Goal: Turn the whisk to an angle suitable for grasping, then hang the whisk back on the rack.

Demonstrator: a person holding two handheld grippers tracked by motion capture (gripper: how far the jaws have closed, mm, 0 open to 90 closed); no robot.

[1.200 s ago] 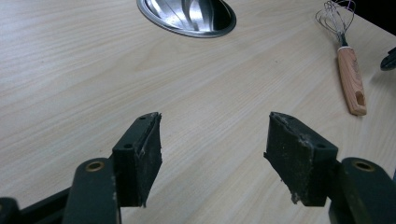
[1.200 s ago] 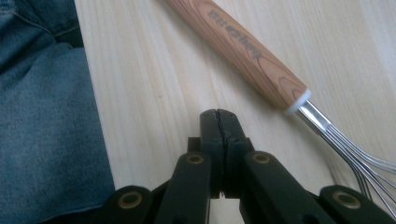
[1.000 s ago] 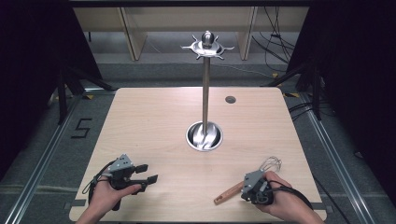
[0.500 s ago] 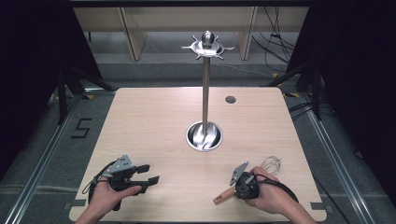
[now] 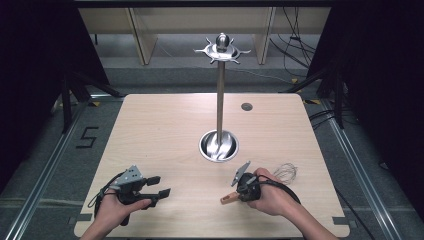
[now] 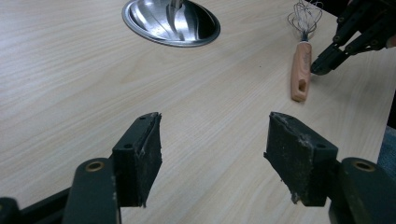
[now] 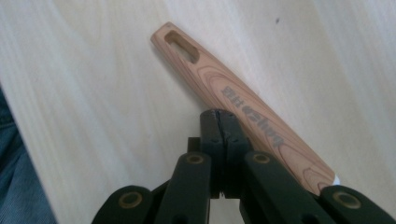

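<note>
Leftward has come the right hand-held gripper (image 5: 239,191), pressed together beside the whisk (image 5: 260,184)'s diagonal handle

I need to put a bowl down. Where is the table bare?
Bare: the left half, between the stand's base and the left claw, and the far corners. Crowded: the near right, around the whisk and the right claw.

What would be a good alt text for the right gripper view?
The right gripper, jaws shut together, points down beside the wooden handle of a whisk lying flat on a pale wood table. The handle has a slot near its end.
</note>
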